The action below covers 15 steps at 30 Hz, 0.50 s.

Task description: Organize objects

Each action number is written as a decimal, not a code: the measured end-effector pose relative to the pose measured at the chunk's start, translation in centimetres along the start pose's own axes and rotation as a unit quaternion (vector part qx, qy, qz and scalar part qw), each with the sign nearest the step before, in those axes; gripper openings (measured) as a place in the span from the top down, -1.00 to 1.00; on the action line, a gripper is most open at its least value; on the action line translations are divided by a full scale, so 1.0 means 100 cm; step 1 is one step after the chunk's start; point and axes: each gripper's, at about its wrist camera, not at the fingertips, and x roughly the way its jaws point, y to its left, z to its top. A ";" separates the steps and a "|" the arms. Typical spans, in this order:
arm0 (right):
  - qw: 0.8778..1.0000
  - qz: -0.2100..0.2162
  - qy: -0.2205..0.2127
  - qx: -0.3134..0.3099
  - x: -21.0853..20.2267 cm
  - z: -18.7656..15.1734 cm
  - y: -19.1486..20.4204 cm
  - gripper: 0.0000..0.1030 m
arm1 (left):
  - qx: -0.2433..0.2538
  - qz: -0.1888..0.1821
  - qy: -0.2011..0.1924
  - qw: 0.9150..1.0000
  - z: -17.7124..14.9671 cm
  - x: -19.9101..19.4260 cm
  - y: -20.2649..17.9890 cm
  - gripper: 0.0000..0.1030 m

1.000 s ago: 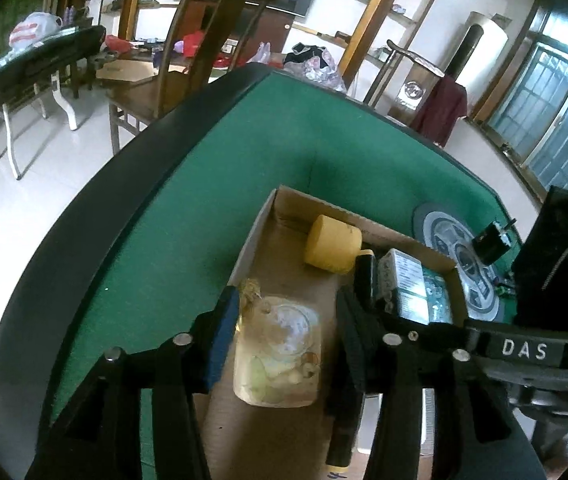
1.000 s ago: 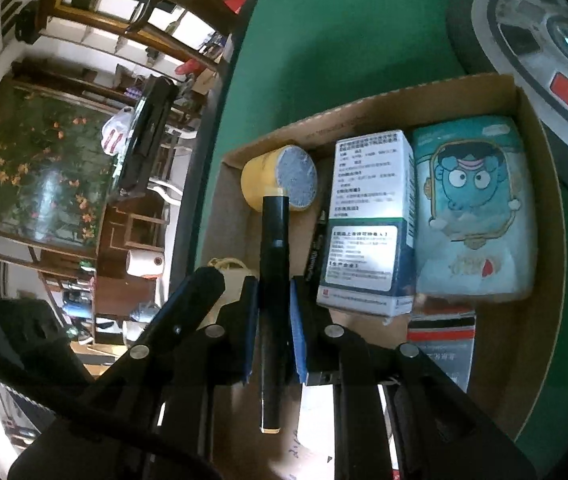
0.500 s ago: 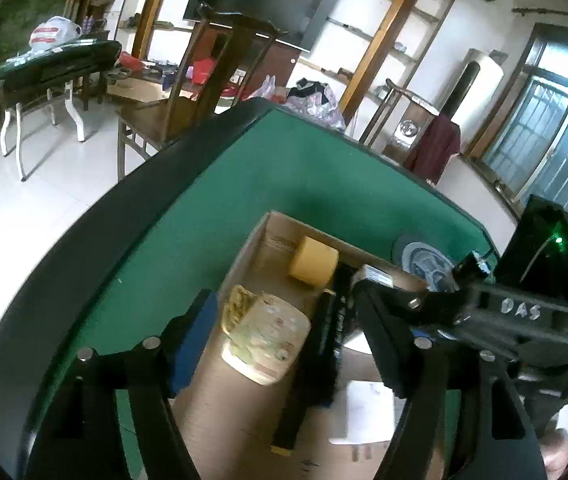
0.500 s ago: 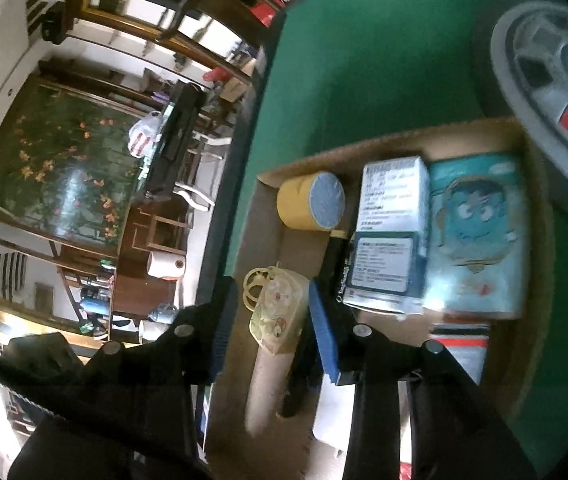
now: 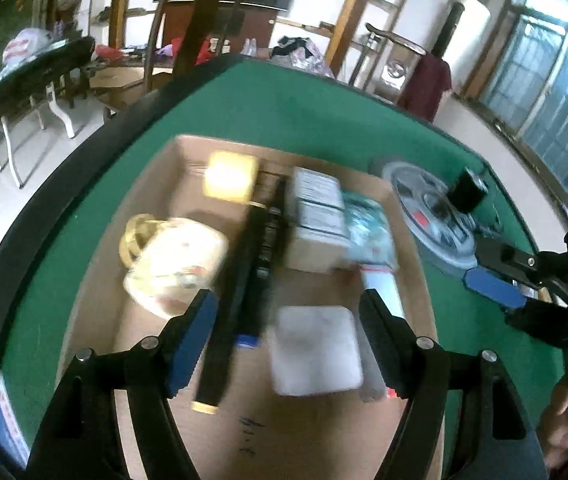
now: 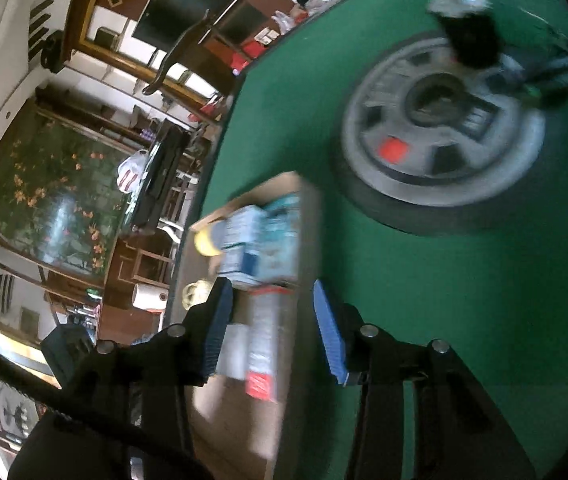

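An open cardboard box (image 5: 144,344) sits on the green table (image 5: 284,112). It holds a yellow tape roll (image 5: 228,176), a pale clear pouch (image 5: 172,264), a long black stick-like item (image 5: 252,276), a white and blue carton (image 5: 318,216), a teal packet (image 5: 368,224) and a white pad (image 5: 316,356). My left gripper (image 5: 286,320) hovers open above the box, holding nothing. My right gripper (image 6: 272,320) is over the box's right wall (image 6: 308,208); its jaws are opening and grip nothing. The right gripper (image 5: 488,272) also shows at the right of the left wrist view.
A round grey disc (image 6: 440,140) with a red patch lies on the table right of the box, a small black object (image 6: 472,36) at its far edge. The table has a black rim (image 5: 44,216). Chairs and shelves stand beyond. A hand (image 5: 564,432) shows at lower right.
My left gripper let go of the pale pouch, opened and drew back. My right gripper released the black stick into the box, opened, and swung right towards the box's edge.
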 end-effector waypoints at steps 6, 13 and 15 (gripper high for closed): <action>0.999 -0.019 -0.027 -0.012 -0.042 -0.013 -0.022 0.19 | 0.041 0.017 -0.021 0.999 -0.007 -0.014 -0.027 -0.33; 0.985 -0.089 -0.098 -0.113 -0.119 -0.023 0.000 0.17 | 0.039 -0.051 -0.088 0.994 -0.003 -0.091 -0.079 -0.33; 0.971 -0.114 -0.131 -0.162 -0.154 -0.025 0.021 0.17 | 0.034 -0.102 -0.106 0.989 0.003 -0.128 -0.098 -0.33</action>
